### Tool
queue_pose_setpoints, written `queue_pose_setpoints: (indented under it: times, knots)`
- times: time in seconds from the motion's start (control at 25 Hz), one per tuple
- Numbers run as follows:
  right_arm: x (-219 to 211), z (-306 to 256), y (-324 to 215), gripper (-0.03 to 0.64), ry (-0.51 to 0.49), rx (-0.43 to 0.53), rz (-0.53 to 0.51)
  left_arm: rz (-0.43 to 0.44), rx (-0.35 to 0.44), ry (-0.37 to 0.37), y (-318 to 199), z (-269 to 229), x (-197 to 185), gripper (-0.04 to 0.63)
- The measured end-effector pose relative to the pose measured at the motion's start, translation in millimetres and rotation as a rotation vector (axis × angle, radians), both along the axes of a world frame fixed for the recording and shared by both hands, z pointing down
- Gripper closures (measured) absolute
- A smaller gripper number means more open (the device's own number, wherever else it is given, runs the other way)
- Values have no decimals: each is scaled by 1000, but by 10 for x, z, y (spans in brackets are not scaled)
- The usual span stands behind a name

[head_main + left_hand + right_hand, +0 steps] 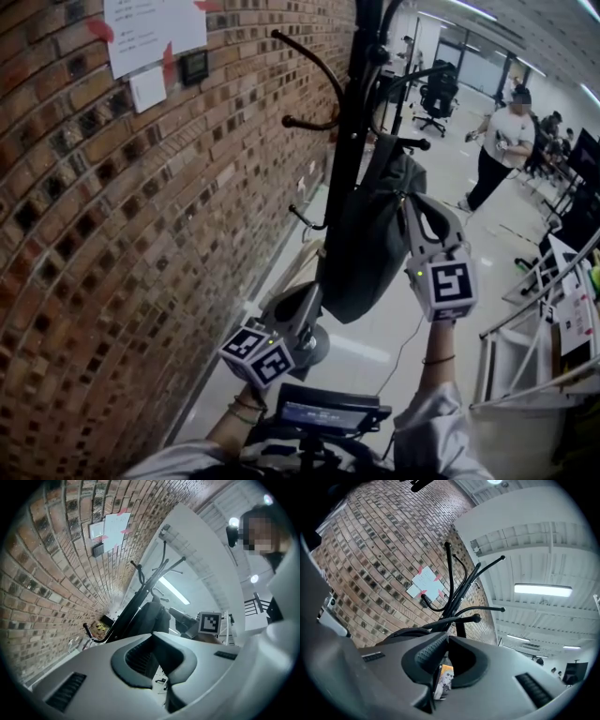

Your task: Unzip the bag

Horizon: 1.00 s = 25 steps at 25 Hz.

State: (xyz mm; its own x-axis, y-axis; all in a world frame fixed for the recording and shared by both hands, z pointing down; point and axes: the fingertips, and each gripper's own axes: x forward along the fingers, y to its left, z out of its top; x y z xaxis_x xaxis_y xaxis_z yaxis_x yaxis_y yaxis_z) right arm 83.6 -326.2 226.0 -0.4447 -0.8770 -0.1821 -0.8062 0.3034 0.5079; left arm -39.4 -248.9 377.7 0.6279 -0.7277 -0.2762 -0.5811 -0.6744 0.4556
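Note:
A dark grey bag [370,234] hangs from a black coat rack [352,122] beside a brick wall. My left gripper [314,298] is at the bag's lower left corner; in the left gripper view its jaws [153,633] meet with the bag [150,616] running right up to them. My right gripper [412,202] is against the bag's upper right side. In the right gripper view its jaws [446,641] stand almost together, and a small yellow and white zipper tag [444,681] is caught between them. The zipper itself is hidden.
The brick wall [112,206] with taped papers [155,33] is close on the left. The rack's hooks [305,122] stick out above the bag, its base [317,349] below. A person in a white shirt [502,150] stands far off; a metal frame [525,347] is at right.

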Motion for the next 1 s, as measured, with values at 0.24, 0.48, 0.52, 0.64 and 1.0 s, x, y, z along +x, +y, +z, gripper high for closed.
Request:
queue_pose_setpoints:
  times: [0.24,0.48,0.52,0.64,1.0]
  knots:
    - [72,-50,-70,599,12,15,7,-13,-15,-2,-48,47,18,584]
    - [178,-48,-165,598,-27,-1,5,-17,-24,-11,-93,65,72,584]
    - [182,-59,-178,598,-30,-3,1,-18,-25,-8,-102,67,82,584]
    - [167,-120,-203,598,-20,-5,-10,-20,-34,-8,-135,106,111,586]
    - [289,-169,-432,594,12,44,-31,-46,-55,-16,-247,196,133,584]
